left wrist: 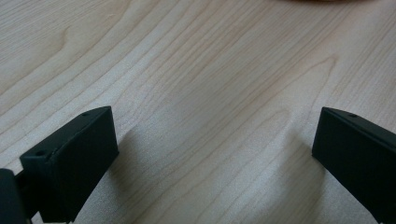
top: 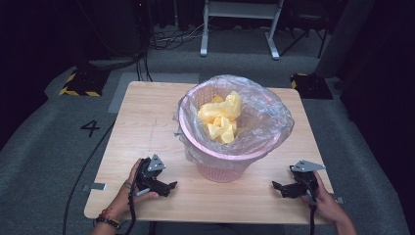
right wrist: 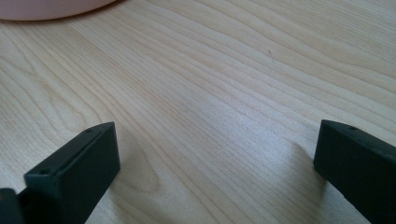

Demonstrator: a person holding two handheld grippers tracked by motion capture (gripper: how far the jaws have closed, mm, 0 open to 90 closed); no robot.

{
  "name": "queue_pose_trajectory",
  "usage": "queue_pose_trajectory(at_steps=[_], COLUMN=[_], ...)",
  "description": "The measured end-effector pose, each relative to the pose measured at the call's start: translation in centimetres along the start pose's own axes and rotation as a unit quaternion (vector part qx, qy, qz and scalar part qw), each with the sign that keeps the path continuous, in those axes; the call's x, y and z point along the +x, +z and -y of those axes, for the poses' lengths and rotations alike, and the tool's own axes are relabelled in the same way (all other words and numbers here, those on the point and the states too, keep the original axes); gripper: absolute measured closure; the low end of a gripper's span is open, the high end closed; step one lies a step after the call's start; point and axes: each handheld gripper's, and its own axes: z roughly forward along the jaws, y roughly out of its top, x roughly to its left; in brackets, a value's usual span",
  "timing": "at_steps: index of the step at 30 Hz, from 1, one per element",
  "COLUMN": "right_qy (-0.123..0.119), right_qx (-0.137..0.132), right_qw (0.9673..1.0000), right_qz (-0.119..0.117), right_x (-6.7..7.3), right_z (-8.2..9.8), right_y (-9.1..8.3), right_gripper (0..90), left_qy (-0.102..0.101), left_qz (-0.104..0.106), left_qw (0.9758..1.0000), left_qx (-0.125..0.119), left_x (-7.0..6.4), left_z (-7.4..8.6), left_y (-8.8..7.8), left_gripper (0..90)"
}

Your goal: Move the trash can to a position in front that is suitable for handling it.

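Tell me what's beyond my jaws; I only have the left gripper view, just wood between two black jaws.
Observer: A pink basket stands mid-table, lined with a clear bag.
Operator: Anything inside it?
Observer: Crumpled yellow paper.
Operator: Where's the other hand?
Observer: The right gripper rests near the table's front edge, right of the basket, jaws open and empty.
Operator: And mine?
Observer: The left gripper sits left of the basket, pointing toward it.
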Motion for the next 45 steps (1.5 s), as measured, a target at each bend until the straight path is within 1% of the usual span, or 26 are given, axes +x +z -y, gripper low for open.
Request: queue_pose_trajectory(at_steps=[10,11,12,16,17,18,19,20,21,22,23,24,25,27,28,29,30,33,36,38,40,41,43,44,45], right_qy=[0.001,-0.002,-0.009,-0.015,-0.016,-0.017,-0.019,-0.021,-0.021,-0.025,-0.032,-0.032,-0.032,-0.040,-0.044,-0.044,-0.048,-0.068,-0.087,-0.093,-0.096,-0.100,-0.103,-0.106,-0.107], right_qx=[0.000,0.000,0.000,-0.001,-0.007,-0.010,-0.014,-0.018,-0.018,-0.018,-0.024,-0.024,-0.035,-0.043,-0.047,-0.047,-0.049,-0.065,-0.070,-0.077,-0.080,-0.082,-0.083,-0.091,-0.094], right_qw=[1.0000,1.0000,0.9999,0.9998,0.9997,0.9997,0.9996,0.9995,0.9995,0.9995,0.9991,0.9991,0.9987,0.9981,0.9977,0.9977,0.9973,0.9951,0.9931,0.9918,0.9912,0.9903,0.9898,0.9882,0.9876], right_qz=[0.000,-0.001,-0.009,-0.015,-0.014,-0.015,-0.016,-0.016,-0.016,-0.012,-0.012,-0.012,-0.018,-0.020,-0.023,-0.023,-0.026,-0.032,-0.035,-0.043,-0.045,-0.051,-0.052,-0.062,-0.065], right_x=[0.0,0.0,-0.2,-0.3,-0.3,-0.3,-0.3,-0.2,-0.2,-0.1,0.0,0.0,0.1,0.3,0.4,0.4,0.5,1.2,1.8,2.2,2.3,2.6,2.7,2.9,3.0], right_z=[0.0,0.0,0.0,0.0,-0.1,-0.2,-0.3,-0.5,-0.5,-0.6,-1.0,-1.0,-1.5,-2.0,-2.3,-2.3,-2.7,-4.2,-5.3,-5.8,-6.1,-6.5,-6.6,-6.9,-7.0], right_y=[0.0,0.0,-0.1,0.0,0.0,0.0,0.0,0.0,0.0,0.1,0.1,0.1,0.2,0.3,0.4,0.4,0.5,0.9,1.4,1.8,1.9,2.3,2.4,2.6,2.7], right_gripper=[0.3,0.3,0.3,0.7,6.1,9.6,15.7,19.7,19.7,17.3,17.6,17.6,16.1,17.6,17.7,17.7,17.3,19.0,19.6,20.0,20.2,20.8,20.8,21.1,21.1], left_qy=[-0.001,0.000,-0.001,0.005,0.010,0.013,0.013,0.016,0.016,0.019,0.022,0.022,0.025,0.028,0.033,0.033,0.036,0.047,0.053,0.053,0.058,0.058,0.060,0.065,0.066], left_qz=[-0.001,-0.001,-0.001,0.002,0.008,0.010,0.013,0.014,0.014,0.017,0.020,0.020,0.024,0.027,0.030,0.030,0.036,0.045,0.050,0.051,0.052,0.054,0.054,0.057,0.059], left_qw=[1.0000,1.0000,1.0000,1.0000,0.9999,0.9999,0.9998,0.9998,0.9998,0.9997,0.9996,0.9996,0.9994,0.9993,0.9990,0.9990,0.9987,0.9979,0.9973,0.9973,0.9970,0.9969,0.9967,0.9963,0.9961], left_qx=[-0.002,-0.002,-0.002,-0.001,-0.001,-0.001,-0.001,0.000,0.000,-0.001,0.001,0.001,0.000,-0.001,0.000,0.000,0.000,0.000,0.000,0.001,0.001,0.001,0.000,0.000,0.000], left_x=[-0.1,-0.1,-0.1,-0.2,-0.5,-0.6,-0.7,-0.8,-0.8,-0.9,-1.0,-1.0,-1.2,-1.3,-1.6,-1.6,-1.9,-2.3,-2.5,-2.6,-2.6,-2.7,-2.7,-2.8,-2.8], left_z=[0.2,0.2,0.2,0.0,-0.1,-0.2,-0.3,-0.5,-0.5,-0.6,-0.8,-0.8,-1.1,-1.3,-1.8,-1.8,-2.1,-2.9,-3.6,-3.7,-4.0,-4.1,-4.4,-4.6,-4.7], left_y=[-0.1,-0.2,-0.2,-0.1,0.1,0.2,0.3,0.4,0.4,0.6,0.7,0.7,1.0,1.2,1.6,1.6,2.0,2.7,3.3,3.4,3.7,3.8,4.1,4.3,4.4], left_gripper=[0.6,0.6,0.6,0.6,0.6,0.6,0.4,0.3,0.2,0.2,0.2,0.2,0.2,0.2,0.2,0.2,0.2,0.2,0.2,0.2,0.2,0.2,0.2,0.3,0.3])
